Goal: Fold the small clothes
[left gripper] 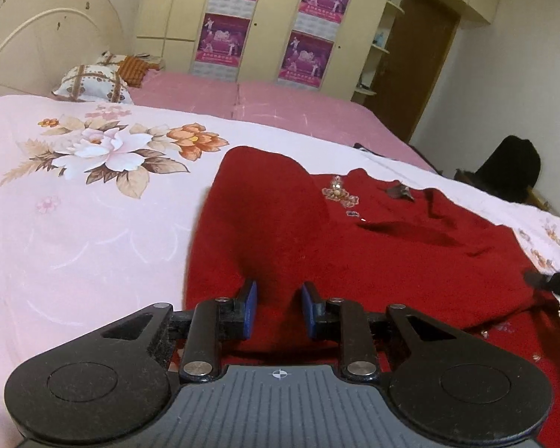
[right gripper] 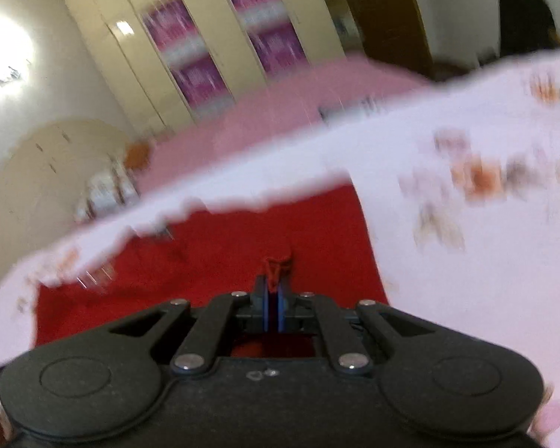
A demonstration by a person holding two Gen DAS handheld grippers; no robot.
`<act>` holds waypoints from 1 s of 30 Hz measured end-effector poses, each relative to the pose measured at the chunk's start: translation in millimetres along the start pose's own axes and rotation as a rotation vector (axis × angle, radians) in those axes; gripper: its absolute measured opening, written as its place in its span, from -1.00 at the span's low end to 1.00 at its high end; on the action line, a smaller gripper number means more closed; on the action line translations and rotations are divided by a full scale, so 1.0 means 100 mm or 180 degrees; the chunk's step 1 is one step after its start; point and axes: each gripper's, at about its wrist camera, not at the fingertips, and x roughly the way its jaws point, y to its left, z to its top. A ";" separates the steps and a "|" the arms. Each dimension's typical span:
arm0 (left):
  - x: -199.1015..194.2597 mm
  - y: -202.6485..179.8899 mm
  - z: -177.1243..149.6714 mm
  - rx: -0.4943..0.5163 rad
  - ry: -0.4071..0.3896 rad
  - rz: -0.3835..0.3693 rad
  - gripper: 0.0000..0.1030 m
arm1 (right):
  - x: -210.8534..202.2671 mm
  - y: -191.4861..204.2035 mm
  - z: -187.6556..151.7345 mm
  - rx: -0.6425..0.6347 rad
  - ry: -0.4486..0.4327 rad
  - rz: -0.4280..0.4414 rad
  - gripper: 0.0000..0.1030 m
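Note:
A red knitted sweater (left gripper: 373, 261) lies flat on the bed, with a beaded ornament (left gripper: 339, 192) on its chest. One sleeve (left gripper: 268, 194) is folded over onto the body. My left gripper (left gripper: 279, 296) hovers over the sweater's near edge; its blue pads (left gripper: 251, 298) stand apart and press on nothing. The right wrist view is blurred. There my right gripper (right gripper: 276, 287) is shut on a pinch of the red sweater (right gripper: 205, 261), and a tuft of the knit sticks up past its tips. A black tip (left gripper: 552, 283) touches the sweater's right edge in the left wrist view.
The sweater rests on a pale pink floral quilt (left gripper: 93, 205) over a pink sheet (left gripper: 280, 100). Pillows (left gripper: 93, 82) lie by the cream headboard (left gripper: 48, 30). A wardrobe with purple posters (left gripper: 272, 22) lines the far wall. A dark chair (left gripper: 511, 171) stands at the right.

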 end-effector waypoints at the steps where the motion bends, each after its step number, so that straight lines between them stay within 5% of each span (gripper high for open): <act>1: 0.00 0.00 0.01 0.0011 0.0019 -0.0004 -0.52 | 0.04 -0.03 -0.04 0.0004 0.0021 0.0000 -0.89; 5: -0.16 -0.01 0.20 0.0029 -0.0139 -0.0115 -0.52 | -0.03 -0.06 -0.02 0.0066 -0.0035 0.0179 -0.72; 7: -0.17 -0.06 0.34 0.0180 -0.0282 -0.0068 -0.52 | -0.17 -0.02 0.04 -0.0028 -0.0310 0.0158 -0.52; 11: 0.18 -0.04 0.56 0.0220 -0.0235 -0.0049 -0.52 | -0.07 0.16 0.17 -0.0309 -0.0314 0.0157 -0.58; 13: 0.53 0.03 0.55 0.0185 0.0061 0.0061 -0.51 | 0.16 0.21 0.16 -0.0452 -0.0042 -0.0083 -0.50; 14: 0.61 0.07 0.50 0.0170 0.0007 0.0026 -0.48 | 0.29 0.19 0.13 -0.0462 0.0112 -0.0219 -0.51; 18: 0.46 0.03 0.58 0.0120 -0.0148 -0.0002 -0.43 | 0.26 0.15 0.09 -0.0463 0.0010 -0.0167 -0.51; 22: 0.46 -0.06 0.64 0.0243 -0.0248 -0.0093 -0.14 | 0.22 0.15 0.10 -0.0458 -0.0136 -0.0143 -0.54; 25: 0.60 0.01 0.62 0.0327 -0.0195 0.0215 -0.07 | 0.14 0.34 0.09 -0.0685 -0.0362 -0.0055 -0.53; 28: 0.64 0.18 0.53 0.0238 -0.0214 0.0219 -0.08 | 0.41 0.41 0.03 -0.1015 -0.0056 -0.0340 -0.61; 30: 0.64 0.14 0.54 0.0346 -0.0187 0.0266 -0.07 | 0.41 0.26 0.07 -0.0772 -0.0124 -0.0269 -0.65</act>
